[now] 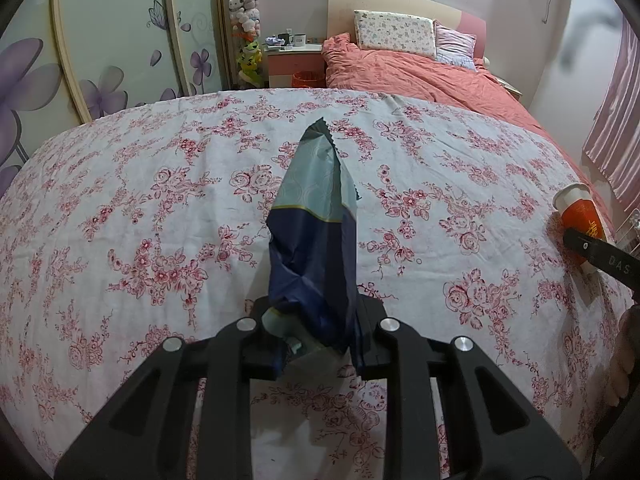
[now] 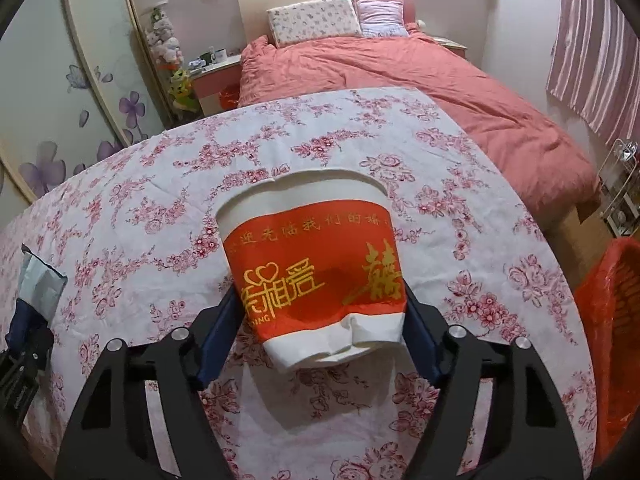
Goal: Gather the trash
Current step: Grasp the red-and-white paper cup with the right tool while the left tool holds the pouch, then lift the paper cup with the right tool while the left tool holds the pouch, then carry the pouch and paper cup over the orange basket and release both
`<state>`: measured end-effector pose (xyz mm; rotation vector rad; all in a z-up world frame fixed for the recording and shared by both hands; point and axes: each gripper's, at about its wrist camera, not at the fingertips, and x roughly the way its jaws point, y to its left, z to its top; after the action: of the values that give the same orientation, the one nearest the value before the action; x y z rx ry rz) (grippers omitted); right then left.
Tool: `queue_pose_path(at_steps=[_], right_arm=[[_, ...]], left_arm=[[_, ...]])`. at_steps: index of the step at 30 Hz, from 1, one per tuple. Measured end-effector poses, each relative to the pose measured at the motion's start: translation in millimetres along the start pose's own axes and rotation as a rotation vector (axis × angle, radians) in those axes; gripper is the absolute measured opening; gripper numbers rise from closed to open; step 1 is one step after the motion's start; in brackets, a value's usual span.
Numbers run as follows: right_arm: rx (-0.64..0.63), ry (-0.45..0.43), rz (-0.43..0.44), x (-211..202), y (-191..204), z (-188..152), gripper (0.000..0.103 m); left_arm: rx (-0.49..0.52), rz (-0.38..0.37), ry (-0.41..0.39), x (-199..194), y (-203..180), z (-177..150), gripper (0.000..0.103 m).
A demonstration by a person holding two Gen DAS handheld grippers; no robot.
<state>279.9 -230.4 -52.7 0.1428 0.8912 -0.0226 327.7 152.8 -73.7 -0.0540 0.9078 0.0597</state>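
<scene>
Two pieces of trash sit above the floral tablecloth (image 2: 160, 184): right gripper (image 2: 320, 304) brackets a crumpled paper cup (image 2: 316, 272), rim pointing away, red-lined bin (image 2: 612, 328) just to its right; left gripper (image 1: 316, 332) clamps a blue wrapper (image 1: 316, 240).

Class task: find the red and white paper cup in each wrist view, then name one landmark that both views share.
Left wrist: cup at the far right edge, on the floral cloth.
Right wrist: cup at centre, between the right gripper fingers.
Shared landmark: the pink bed behind.
</scene>
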Motion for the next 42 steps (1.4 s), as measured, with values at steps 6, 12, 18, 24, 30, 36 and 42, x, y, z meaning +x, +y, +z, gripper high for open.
queue_pose_path(at_steps=[6, 12, 18, 24, 30, 36, 42], right_arm=[[0.024, -0.006, 0.032, -11, -6, -8, 0.072], [0.034, 0.004, 0.021, -27, -18, -29, 0.072], [0.038, 0.005, 0.024, -43, -28, -45, 0.072], [0.032, -0.039, 0.019, -64, -43, -55, 0.072], [0.047, -0.066, 0.032, -81, -54, -61, 0.072], [0.064, -0.116, 0.028, -105, -69, -66, 0.072], [0.108, -0.16, -0.019, -129, -93, -72, 0.072]], left_arm=[[-0.004, -0.005, 0.0, 0, 0, 0, 0.025], [-0.009, -0.011, 0.0, 0, 1, 0, 0.025], [-0.039, -0.051, -0.009, -2, 7, 0, 0.023], [-0.017, -0.079, -0.047, -15, 4, -9, 0.021], [0.049, -0.081, -0.08, -35, -21, -16, 0.02], [0.101, -0.126, -0.102, -61, -64, -21, 0.02], [0.136, -0.215, -0.114, -85, -112, -26, 0.02]])
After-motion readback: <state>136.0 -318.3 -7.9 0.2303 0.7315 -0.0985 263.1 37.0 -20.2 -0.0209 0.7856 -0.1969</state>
